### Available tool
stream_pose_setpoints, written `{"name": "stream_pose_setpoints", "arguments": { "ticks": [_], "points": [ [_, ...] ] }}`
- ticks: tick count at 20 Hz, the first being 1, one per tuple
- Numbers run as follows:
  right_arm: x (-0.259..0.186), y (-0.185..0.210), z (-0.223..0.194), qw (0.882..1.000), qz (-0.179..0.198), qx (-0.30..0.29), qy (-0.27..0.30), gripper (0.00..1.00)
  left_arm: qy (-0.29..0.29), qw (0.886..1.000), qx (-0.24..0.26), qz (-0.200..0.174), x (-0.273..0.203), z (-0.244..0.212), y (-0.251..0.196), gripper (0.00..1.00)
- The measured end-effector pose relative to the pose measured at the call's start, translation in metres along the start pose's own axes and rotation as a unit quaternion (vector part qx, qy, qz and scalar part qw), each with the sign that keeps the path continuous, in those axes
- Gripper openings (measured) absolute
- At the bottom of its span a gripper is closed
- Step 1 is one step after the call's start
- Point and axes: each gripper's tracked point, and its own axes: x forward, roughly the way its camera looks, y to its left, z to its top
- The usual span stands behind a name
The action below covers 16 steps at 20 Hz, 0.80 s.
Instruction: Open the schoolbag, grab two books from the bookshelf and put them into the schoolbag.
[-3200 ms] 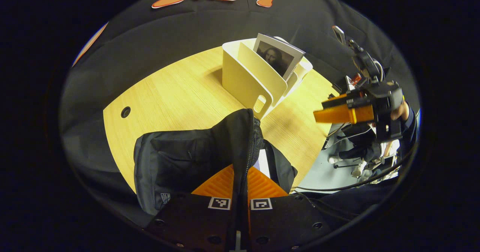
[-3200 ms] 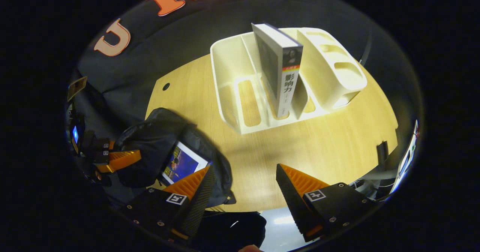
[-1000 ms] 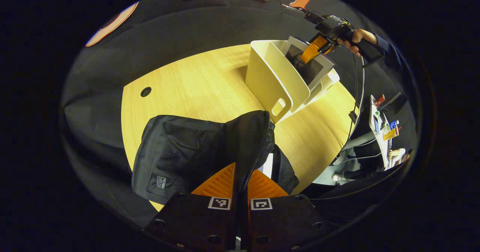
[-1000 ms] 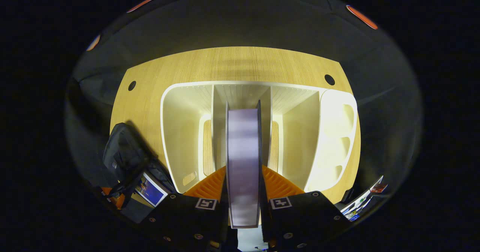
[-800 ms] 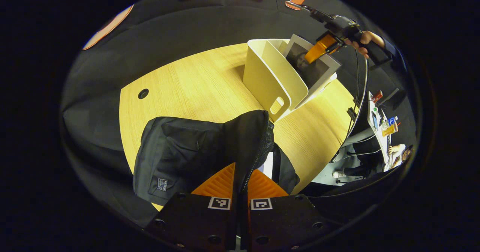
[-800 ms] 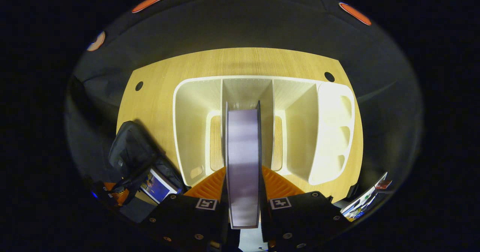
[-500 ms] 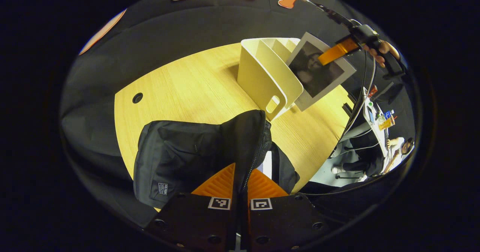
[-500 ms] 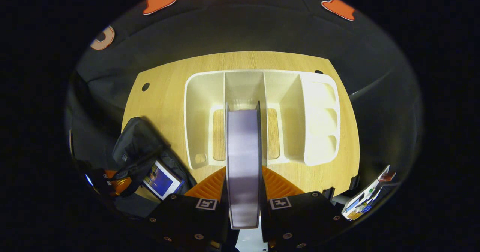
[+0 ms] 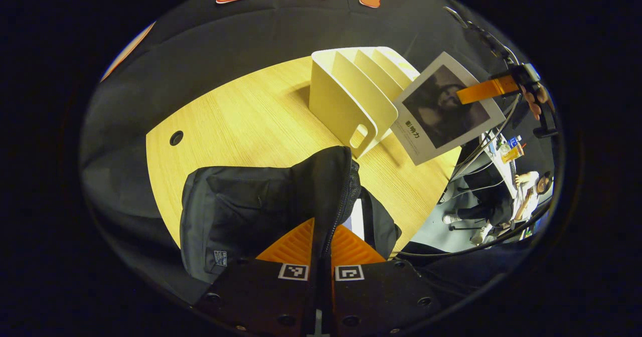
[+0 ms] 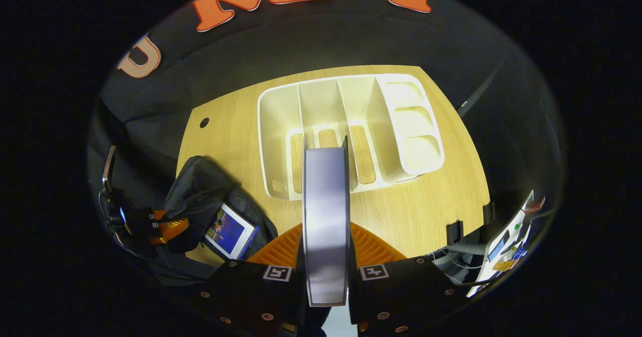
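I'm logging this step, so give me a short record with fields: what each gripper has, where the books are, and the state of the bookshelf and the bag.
left gripper: shut on the schoolbag flap, holding the bag open
right gripper: shut on a book, lifted clear of the bookshelf
bookshelf: slots empty, standing on the table
first book: already in the schoolbag
left to do: put the held book into the bag

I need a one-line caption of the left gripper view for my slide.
Left gripper pinches the schoolbag flap while the right gripper holds a book beside the bookshelf.
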Motion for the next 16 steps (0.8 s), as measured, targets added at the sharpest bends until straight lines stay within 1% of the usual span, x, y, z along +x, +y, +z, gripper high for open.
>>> {"name": "stream_pose_setpoints", "arguments": {
  "ticks": [2,5,10,14,16],
  "points": [
    [-0.008,-0.003,-0.009,1.000,0.002,0.013,-0.008,0.35,-0.002,1.000,0.002,-0.001,0.000,0.002,-0.002,0.06],
    [-0.016,-0.001,-0.021,0.999,0.018,0.040,-0.025,0.35,-0.003,1.000,0.001,-0.002,0.000,0.004,-0.002,0.05],
    [-0.025,0.000,-0.045,0.993,0.045,0.100,-0.051,0.33,-0.010,1.000,0.007,-0.003,-0.007,0.009,-0.003,0.06],
    [-0.042,0.012,-0.052,0.982,0.099,0.141,-0.081,0.34,-0.018,1.000,0.007,-0.005,-0.014,0.016,-0.001,0.06],
    [-0.043,0.010,-0.056,0.977,0.114,0.157,-0.090,0.33,-0.021,1.000,0.002,-0.005,-0.015,0.019,0.001,0.05]
  ]
}}
